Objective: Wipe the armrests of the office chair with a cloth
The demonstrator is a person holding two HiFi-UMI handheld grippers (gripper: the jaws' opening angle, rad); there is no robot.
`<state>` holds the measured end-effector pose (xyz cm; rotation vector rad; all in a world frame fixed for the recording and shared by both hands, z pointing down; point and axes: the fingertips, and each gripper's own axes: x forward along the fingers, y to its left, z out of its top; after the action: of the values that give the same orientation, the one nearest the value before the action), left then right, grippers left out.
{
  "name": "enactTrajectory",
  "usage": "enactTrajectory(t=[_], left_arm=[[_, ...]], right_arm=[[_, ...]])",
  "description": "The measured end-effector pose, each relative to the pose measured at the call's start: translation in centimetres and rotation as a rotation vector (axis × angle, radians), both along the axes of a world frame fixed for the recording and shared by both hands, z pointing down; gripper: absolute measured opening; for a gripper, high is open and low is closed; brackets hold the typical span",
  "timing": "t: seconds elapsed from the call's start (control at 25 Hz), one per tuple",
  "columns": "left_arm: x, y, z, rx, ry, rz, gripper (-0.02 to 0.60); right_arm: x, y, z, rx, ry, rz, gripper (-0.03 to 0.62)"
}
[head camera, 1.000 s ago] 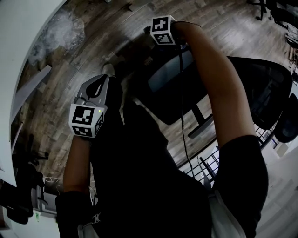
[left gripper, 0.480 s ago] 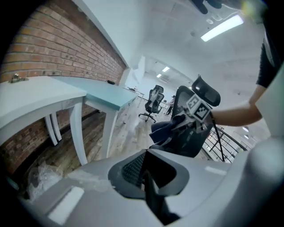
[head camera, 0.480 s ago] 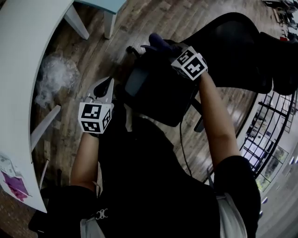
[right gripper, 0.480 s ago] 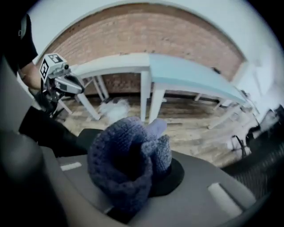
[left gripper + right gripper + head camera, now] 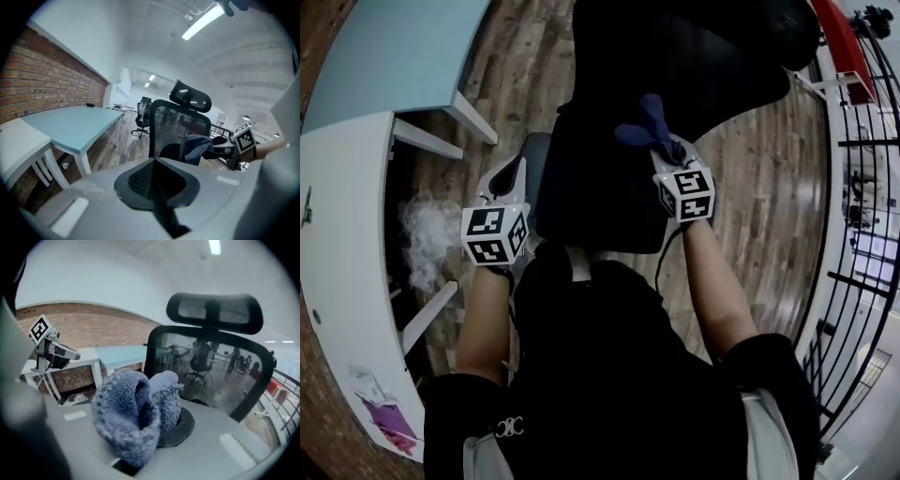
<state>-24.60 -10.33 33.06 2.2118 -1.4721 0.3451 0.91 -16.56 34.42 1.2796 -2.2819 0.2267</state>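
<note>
A black office chair (image 5: 694,66) with a mesh back (image 5: 206,366) and a headrest (image 5: 190,98) stands right in front of me. My right gripper (image 5: 661,150) is shut on a bunched blue-grey cloth (image 5: 133,416), held up over the right side of the seat (image 5: 600,197). That cloth (image 5: 645,127) also shows in the left gripper view (image 5: 199,145). My left gripper (image 5: 510,176) hangs at the chair's left, jaws shut with nothing between them, beside a grey pad (image 5: 536,159) that looks like the left armrest. The right armrest is hidden.
A pale blue table (image 5: 75,124) and a white table (image 5: 347,234) stand to the left by a brick wall (image 5: 42,79). A whitish crumpled bundle (image 5: 427,239) lies on the wooden floor (image 5: 759,187) under them. A black railing (image 5: 862,281) runs at the right.
The view has swung so the chair now stands straight ahead. My right arm, stretched far out before, has drawn back with the cloth to about level with the left gripper.
</note>
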Motion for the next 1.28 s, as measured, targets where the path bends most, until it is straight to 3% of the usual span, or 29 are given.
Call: enactTrajectory(t=[0.24,0.44,0.64,0.8,1.04,1.28], left_arm=[[8.8,0.6,-3.8,0.052,-0.016,0.079,0.006],[15.8,3.2,-6.1,0.103,-0.003,0.066,0.006],[19.6,5.5,-8.9,0.15,-0.018,0.046,0.006],[20.6,7.2,-10.8,0.191,-0.027,0.061,0.006],[19.8,9.8,-13.4,0.254,0.0,0.093,0.006],[16.8,16.6,-13.7,0.287,0.007,0.133,0.006]], right_arm=[[5.7,4.2,-8.3,0.224,-0.128,0.087,0.046],[10.0,8.8,-13.3,0.36,-0.18,0.085,0.046],[13.0,11.4,-15.9,0.432,-0.249,0.058,0.046],[13.7,13.6,-17.4,0.472,-0.289,0.068,0.046],[11.8,17.1,-18.0,0.45,-0.27,0.056,0.046],[8.5,23.6,-18.2,0.461,-0.296,0.065,0.046]])
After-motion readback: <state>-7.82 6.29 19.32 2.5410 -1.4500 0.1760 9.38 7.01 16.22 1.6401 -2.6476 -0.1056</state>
